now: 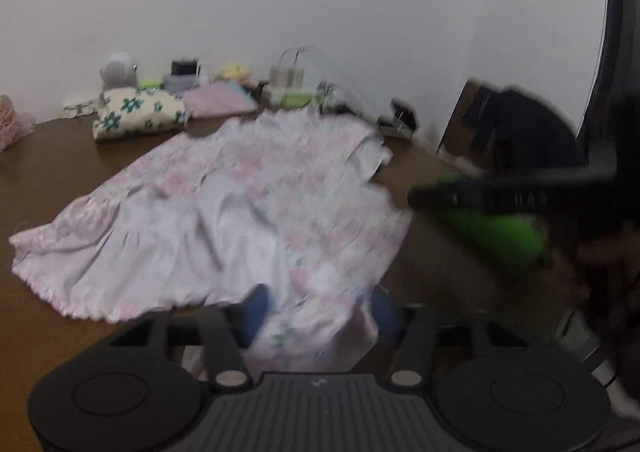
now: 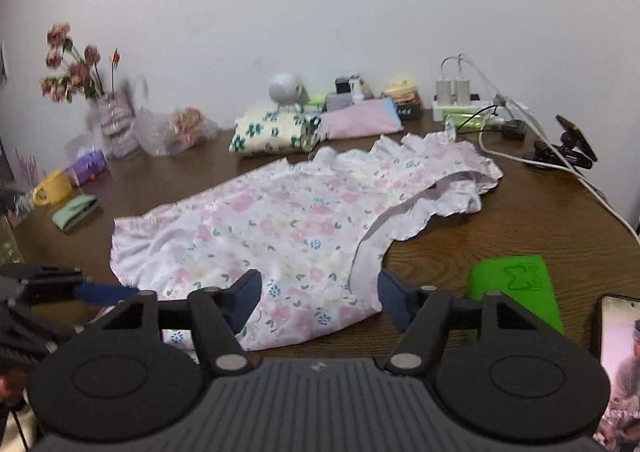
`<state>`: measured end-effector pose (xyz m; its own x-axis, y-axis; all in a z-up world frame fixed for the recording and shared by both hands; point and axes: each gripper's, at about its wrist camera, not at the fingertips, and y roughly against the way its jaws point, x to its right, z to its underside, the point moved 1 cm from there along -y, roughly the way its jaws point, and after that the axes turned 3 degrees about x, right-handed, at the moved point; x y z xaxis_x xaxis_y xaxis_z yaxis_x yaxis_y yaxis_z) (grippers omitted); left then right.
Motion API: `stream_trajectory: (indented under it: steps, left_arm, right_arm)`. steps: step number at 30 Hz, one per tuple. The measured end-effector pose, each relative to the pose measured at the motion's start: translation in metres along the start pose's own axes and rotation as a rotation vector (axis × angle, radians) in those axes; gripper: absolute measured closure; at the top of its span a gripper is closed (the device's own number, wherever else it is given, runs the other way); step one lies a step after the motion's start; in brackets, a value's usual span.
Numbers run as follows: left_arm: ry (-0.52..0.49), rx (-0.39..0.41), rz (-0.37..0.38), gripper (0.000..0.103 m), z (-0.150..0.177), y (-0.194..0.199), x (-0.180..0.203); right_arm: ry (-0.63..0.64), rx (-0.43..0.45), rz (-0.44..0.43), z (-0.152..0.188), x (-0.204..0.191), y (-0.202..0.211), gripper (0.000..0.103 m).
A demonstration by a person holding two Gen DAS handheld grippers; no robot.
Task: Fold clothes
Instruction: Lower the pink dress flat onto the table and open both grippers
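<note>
The floral dress (image 2: 288, 228) lies spread flat on the brown worktop (image 2: 500, 228). Its near hem sits between the parted fingers of both the right gripper (image 2: 320, 298) and the left gripper (image 1: 316, 312), unpinched.

This is looking like a lived-in room of a home, and the brown wooden table (image 2: 500, 228) is showing it. A floral garment (image 2: 280, 228) is lying spread across its middle. Behind the garment, along the table's far edge against a plain white wall (image 2: 320, 4), folded clothes (image 2: 276, 134) are sitting in small piles, a flower-print one beside a pink one. At the table's far left corner a vase of dried flowers (image 2: 80, 68) is standing, with a yellow mug (image 2: 54, 186) lying nearer. At the far right a power strip with chargers (image 2: 460, 100) is trailing cables over the tabletop, and a phone (image 2: 618, 368) is glowing at the near right edge.
</note>
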<state>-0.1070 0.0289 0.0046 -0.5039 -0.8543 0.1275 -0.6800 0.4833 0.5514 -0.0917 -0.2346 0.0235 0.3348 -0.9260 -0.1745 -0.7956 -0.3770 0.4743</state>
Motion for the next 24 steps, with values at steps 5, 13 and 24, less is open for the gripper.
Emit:
stream_trajectory:
  steps: [5, 13, 24]
  left_arm:
    - [0.055, -0.042, -0.004, 0.085, 0.02, 0.014, -0.03]
    - [0.268, 0.108, 0.03, 0.045, 0.034, 0.105, -0.123]
    - [0.389, 0.02, -0.266, 0.064, 0.02, 0.056, -0.166]
  right_arm:
    - [0.044, -0.051, -0.014, 0.003, -0.017, -0.037, 0.049]
    - [0.164, -0.153, -0.17, 0.021, -0.061, -0.051, 0.049]
    - [0.267, -0.152, -0.178, 0.035, -0.078, -0.029, 0.049]
